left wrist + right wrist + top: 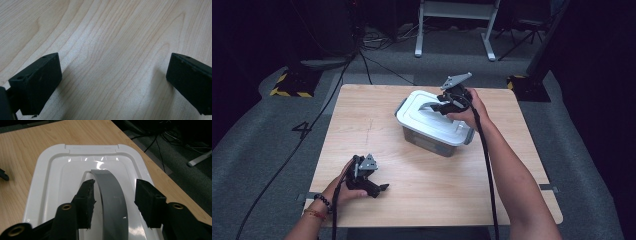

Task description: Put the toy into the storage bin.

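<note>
A grey storage box with a white lid (414,116) stands on the wooden table (437,185), toward the back right. A grey arched handle (110,187) runs down the middle of the lid (55,177). My right gripper (113,195) straddles that handle with a jaw on each side; a gap shows beside the right pad, and the jaws stand open. In the high view the right gripper (439,107) sits over the lid's far end. My left gripper (382,189) lies near the table's front left, open wide over bare wood (112,37), nothing between its jaws (112,82).
Bare tabletop lies between the box and the left hand. Beyond the table are grey carpet, black cables (337,85), a yellow-and-black striped stand base (292,87) at the left and white desk legs (454,30) at the back.
</note>
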`<state>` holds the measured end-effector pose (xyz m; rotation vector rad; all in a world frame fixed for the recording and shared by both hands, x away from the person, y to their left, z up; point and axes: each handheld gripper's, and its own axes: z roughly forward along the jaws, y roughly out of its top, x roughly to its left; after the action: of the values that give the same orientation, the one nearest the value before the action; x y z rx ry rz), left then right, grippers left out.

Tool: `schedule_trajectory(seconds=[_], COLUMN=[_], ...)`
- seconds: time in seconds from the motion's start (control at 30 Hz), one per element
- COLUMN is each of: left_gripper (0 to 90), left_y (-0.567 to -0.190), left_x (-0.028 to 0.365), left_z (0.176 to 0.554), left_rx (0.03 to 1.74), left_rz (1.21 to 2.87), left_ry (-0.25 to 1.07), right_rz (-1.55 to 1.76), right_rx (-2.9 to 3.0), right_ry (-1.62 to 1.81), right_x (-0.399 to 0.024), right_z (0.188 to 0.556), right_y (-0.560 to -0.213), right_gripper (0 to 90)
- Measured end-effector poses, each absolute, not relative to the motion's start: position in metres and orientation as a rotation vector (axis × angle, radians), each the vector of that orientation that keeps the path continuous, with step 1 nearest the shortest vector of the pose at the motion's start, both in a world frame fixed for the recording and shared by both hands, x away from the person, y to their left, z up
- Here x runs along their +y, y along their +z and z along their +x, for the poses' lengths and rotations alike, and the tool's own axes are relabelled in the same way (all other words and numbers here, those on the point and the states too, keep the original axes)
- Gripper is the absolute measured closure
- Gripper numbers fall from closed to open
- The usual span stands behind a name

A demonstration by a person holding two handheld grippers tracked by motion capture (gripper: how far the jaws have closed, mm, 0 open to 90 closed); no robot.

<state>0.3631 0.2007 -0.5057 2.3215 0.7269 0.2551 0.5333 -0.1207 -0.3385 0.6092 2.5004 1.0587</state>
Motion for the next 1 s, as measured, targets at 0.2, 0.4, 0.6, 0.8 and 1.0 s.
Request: schedule_trajectory(seconds=[0.2,0.4,0.6,0.8,1.0], left_gripper=[0.5,0.5,0.5,0.4,0.4], left_y=[-0.506,-0.506,-0.506,-0.506,-0.506], left_x=[0.201,0.201,0.201,0.201,0.201], left_z=[0.363,0.363,0.363,0.363,0.363], left_rx=[0.727,0.727,0.728,0.729,0.727], left_rz=[2.322,2.322,2.32,2.32,2.321], left_ry=[0.255,0.255,0.255,0.252,0.251], right_rz=[0.618,0.613,0.606,0.588,0.593], right_rx=[2.495,2.477,2.466,2.44,2.417], right_ry=[1.047,1.051,1.053,1.069,1.052], right_x=[-0.128,-0.14,-0.149,-0.162,-0.177], right_z=[0.524,0.508,0.497,0.478,0.466], right_y=[-0.335,-0.332,-0.328,-0.325,-0.323], right_gripper=[38.5,31.3,29.9,29.0,27.9])
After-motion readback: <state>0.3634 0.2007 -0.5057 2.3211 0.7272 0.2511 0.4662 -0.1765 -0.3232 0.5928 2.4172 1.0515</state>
